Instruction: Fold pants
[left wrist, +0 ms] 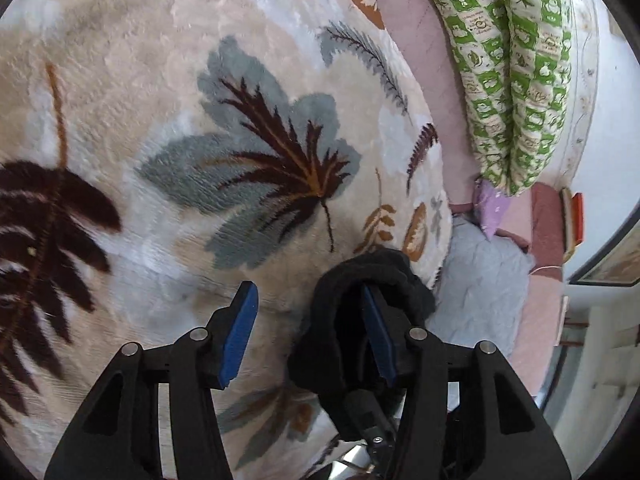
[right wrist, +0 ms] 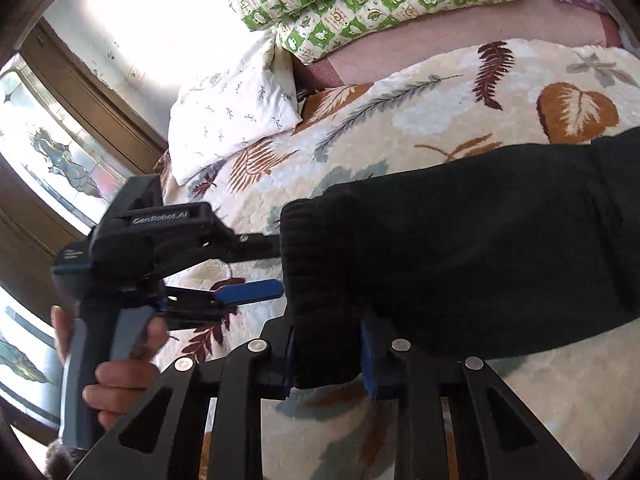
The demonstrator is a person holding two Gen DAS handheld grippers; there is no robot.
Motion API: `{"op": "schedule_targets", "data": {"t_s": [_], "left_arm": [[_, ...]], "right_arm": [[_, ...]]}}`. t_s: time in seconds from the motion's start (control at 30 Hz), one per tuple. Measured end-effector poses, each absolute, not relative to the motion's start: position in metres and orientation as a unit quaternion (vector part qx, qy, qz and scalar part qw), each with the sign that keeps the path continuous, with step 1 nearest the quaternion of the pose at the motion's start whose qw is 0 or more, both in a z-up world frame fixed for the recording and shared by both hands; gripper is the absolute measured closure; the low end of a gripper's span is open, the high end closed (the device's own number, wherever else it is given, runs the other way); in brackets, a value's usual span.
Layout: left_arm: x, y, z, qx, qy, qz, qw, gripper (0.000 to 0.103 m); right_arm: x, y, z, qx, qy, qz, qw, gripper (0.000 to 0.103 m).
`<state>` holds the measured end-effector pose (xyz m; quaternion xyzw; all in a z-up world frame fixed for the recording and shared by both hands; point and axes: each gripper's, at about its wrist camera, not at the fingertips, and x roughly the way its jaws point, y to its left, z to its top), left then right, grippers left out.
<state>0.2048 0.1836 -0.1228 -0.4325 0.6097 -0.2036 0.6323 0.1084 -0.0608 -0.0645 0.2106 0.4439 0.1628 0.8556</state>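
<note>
The black pants (right wrist: 460,248) hang above a leaf-patterned blanket (right wrist: 400,120). My right gripper (right wrist: 328,354) is shut on their ribbed cuff, with the leg running off to the right. My left gripper (left wrist: 308,300) is open; black cloth (left wrist: 376,280) is draped over its right finger and the left pad (left wrist: 240,332) is bare. In the right wrist view the left gripper (right wrist: 276,270) sits left of the cuff, with one finger hidden in the cloth and one blue pad outside.
A green and white patterned quilt (left wrist: 508,80) lies at the far side of the bed. A white pillow (right wrist: 232,108) sits by a window (right wrist: 48,152). A pink sheet (left wrist: 424,40) and a pale blue cloth (left wrist: 484,288) lie beside the blanket.
</note>
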Motion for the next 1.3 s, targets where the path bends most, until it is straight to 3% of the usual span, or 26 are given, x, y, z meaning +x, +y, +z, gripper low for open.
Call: {"op": "schedule_targets", "data": {"t_s": [0.13,0.2,0.23,0.27,0.67,0.9,1.1,1.3], "left_arm": [[0.203,0.168,-0.124,-0.451,0.609,-0.220,0.614,0.054],[0.205,0.161,-0.112,-0.438,0.600,-0.220,0.632,0.072],[0.206,0.156,-0.107,-0.428,0.602,-0.222,0.637,0.089],[0.206,0.150,-0.102,-0.413,0.608,-0.221,0.641,0.095],[0.187,0.087,-0.033,-0.366,0.600,-0.255,0.664,0.097],[0.190,-0.026,0.006,-0.303,0.602,-0.295,0.677,0.097],[0.193,-0.128,-0.013,-0.250,0.631,-0.305,0.668,0.097],[0.195,-0.188,-0.064,-0.201,0.663,-0.263,0.671,0.096]], "right_arm": [[0.105,-0.064,-0.067,0.224,0.447,0.174,0.848,0.078],[0.103,-0.067,-0.067,0.231,0.447,0.177,0.846,0.078],[0.102,-0.069,-0.066,0.235,0.446,0.179,0.845,0.078],[0.100,-0.072,-0.065,0.238,0.445,0.180,0.844,0.078],[0.085,-0.111,-0.042,0.305,0.412,0.200,0.835,0.078],[0.073,-0.185,-0.013,0.368,0.371,0.204,0.828,0.078],[0.067,-0.279,-0.016,0.417,0.347,0.186,0.819,0.077],[0.070,-0.367,-0.064,0.468,0.352,0.174,0.791,0.072]]}}
